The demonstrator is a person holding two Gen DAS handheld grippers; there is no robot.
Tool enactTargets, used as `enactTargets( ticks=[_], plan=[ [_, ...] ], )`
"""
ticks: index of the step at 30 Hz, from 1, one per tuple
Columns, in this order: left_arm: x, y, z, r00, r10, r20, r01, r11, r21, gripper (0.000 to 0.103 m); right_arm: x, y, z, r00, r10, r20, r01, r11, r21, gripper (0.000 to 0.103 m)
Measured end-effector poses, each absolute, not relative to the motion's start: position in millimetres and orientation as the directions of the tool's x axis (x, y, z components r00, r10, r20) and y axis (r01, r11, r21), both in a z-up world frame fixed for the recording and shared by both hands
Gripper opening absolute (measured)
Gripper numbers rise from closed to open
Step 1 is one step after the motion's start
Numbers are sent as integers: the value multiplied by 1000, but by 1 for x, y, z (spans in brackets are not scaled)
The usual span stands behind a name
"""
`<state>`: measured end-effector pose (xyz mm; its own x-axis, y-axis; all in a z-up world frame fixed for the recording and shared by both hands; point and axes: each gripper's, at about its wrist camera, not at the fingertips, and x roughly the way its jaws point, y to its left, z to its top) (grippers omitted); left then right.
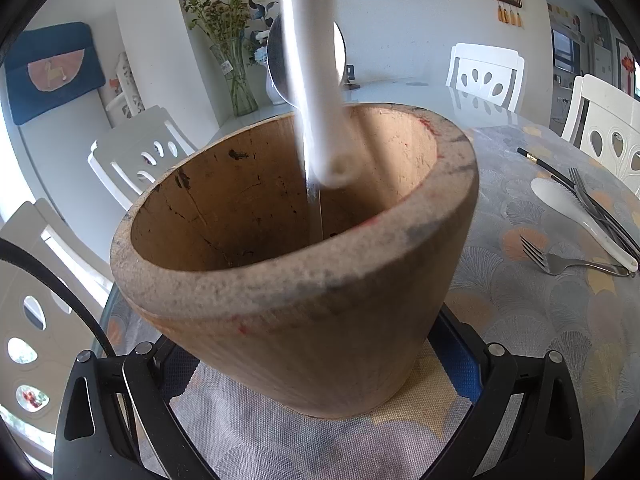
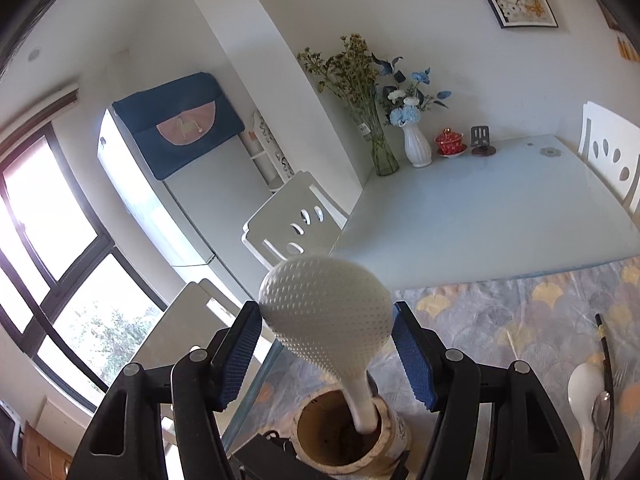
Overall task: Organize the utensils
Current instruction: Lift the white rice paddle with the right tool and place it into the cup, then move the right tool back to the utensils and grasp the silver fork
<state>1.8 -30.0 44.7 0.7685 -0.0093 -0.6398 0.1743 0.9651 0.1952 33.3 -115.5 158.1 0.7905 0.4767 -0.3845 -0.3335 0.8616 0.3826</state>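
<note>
**White paddle in the pot, four-odd utensils still out on the cloth**

Left wrist view: one wooden pot [image 1: 296,264], thick-rimmed, worn tan with dark scuffs and faint red smears, tilted toward the camera. The left gripper [image 1: 316,392] is clenched on its lower wall, black fingers [image 1: 136,376] pressed against both sides. One white rice paddle [image 1: 316,80] stands in the pot, handle end down inside the mouth, with a thin metal blade-like utensil beside it. On the patterned tablecloth [image 1: 520,320] to the right, well apart from the pot: one white spoon [image 1: 576,216], two forks [image 1: 560,262], one pair of black chopsticks [image 1: 560,176], overlapping in a loose pile. Three white chairs in sight.

Right wrist view: the right gripper [image 2: 326,354] is released, blue pads [image 2: 240,352] standing clear either side of the paddle's dimpled head, touching neither edge. Handle slants down into the pot. Two vases of flowers [image 2: 416,144] at the far wall.
</note>
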Motion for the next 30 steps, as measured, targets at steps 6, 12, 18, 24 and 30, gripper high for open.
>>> enactTargets(
  ticks=[6,12,18,24,30],
  plan=[
    [2,-29,44,766,-8,-643,175,965,195,101,24,-125,159,769,518,-376,-346,831,436,80],
    [0,-28,43,766,-9,-642,175,965,195,101,5,-146,180,796,507,-331,-336,824,456,80],
    [0,-28,43,766,-9,-642,175,965,196,100,-21,-185,204,848,440,-295,-291,852,436,80],
    [0,-28,44,766,-9,-643,175,965,195,100,-49,-244,221,899,328,-291,-194,892,408,81],
    [0,-28,44,766,-9,-642,175,965,196,100,-62,-297,215,905,209,-371,-67,930,361,84]
  ],
)
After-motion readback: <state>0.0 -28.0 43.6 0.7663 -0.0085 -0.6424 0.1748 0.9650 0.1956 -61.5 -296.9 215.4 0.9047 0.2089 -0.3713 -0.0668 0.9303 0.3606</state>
